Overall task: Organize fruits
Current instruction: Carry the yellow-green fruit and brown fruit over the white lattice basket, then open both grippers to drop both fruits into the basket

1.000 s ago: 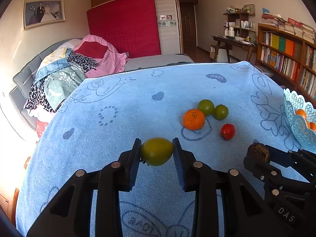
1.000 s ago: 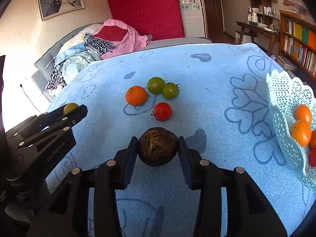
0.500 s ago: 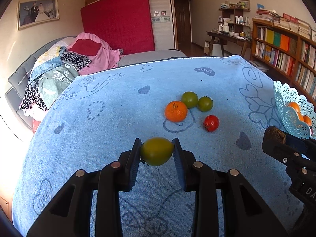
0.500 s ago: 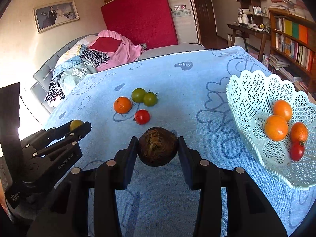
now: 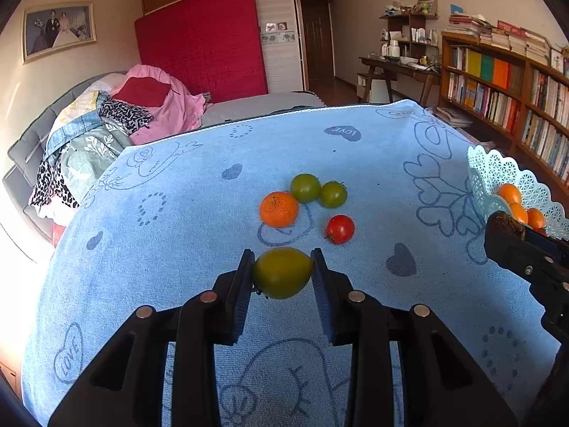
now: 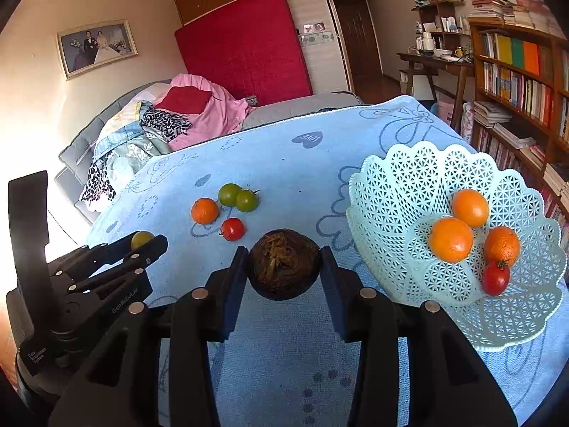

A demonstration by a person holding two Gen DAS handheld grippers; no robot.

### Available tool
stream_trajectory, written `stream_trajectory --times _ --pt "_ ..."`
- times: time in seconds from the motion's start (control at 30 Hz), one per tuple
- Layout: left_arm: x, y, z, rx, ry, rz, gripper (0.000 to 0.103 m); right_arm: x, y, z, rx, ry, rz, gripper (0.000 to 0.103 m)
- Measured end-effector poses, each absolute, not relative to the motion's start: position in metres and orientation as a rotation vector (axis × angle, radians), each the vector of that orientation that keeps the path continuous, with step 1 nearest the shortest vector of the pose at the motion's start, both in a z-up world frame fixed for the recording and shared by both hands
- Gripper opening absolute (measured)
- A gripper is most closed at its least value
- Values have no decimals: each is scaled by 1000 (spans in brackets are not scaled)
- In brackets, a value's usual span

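Observation:
My left gripper [image 5: 282, 272] is shut on a yellow-green tomato [image 5: 282, 273], held above the blue cloth; it also shows at the left of the right wrist view as the left gripper [image 6: 149, 243]. My right gripper [image 6: 284, 270] is shut on a dark brown round fruit [image 6: 283, 268], just left of the pale lattice basket [image 6: 409, 185]. The basket holds three oranges [image 6: 451, 239] and a red tomato [image 6: 495, 278]. On the cloth lie an orange [image 5: 278, 209], two green tomatoes [image 5: 305, 188] and a red tomato [image 5: 340, 229].
The table wears a light blue cloth [image 5: 177, 213] with heart drawings. Behind it a bed [image 5: 106, 131] is piled with clothes. A bookshelf [image 5: 515, 89] and a desk [image 5: 398, 67] stand at the right. The basket's rim [image 5: 498, 170] shows at the left view's right edge.
Both grippers have moved to the right over the table with their fruits still held. The basket has come fully into the right wrist view, close beside the brown fruit.

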State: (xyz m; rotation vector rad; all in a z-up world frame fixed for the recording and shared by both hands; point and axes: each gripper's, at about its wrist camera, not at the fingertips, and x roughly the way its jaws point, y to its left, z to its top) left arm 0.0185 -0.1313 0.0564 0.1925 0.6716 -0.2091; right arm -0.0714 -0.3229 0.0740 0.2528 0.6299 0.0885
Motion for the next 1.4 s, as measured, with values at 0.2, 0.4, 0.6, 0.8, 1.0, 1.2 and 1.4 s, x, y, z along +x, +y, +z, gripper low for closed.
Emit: stream_trajectory --times 0.2,0.4,0.6,0.8,1.0,1.2,1.4 --pt "13 -151 65 202 652 -245 33 -84 -344 85 279 592 86 42" --pt "11 -170 73 212 635 -274 33 -94 -355 91 318 579 116 42" --pt "10 -185 76 219 632 -297 33 -104 -371 98 328 548 90 42" --pt "4 -207 83 232 615 -344 33 -115 -396 95 324 544 4 42" --pt "-6 -231 87 235 599 -437 33 -122 -425 85 335 557 -87 42" --pt "-14 -257 89 220 573 -559 33 -125 -439 82 311 552 -161 42" --pt "-13 -277 90 200 585 -662 33 -125 -448 79 336 559 -165 42"
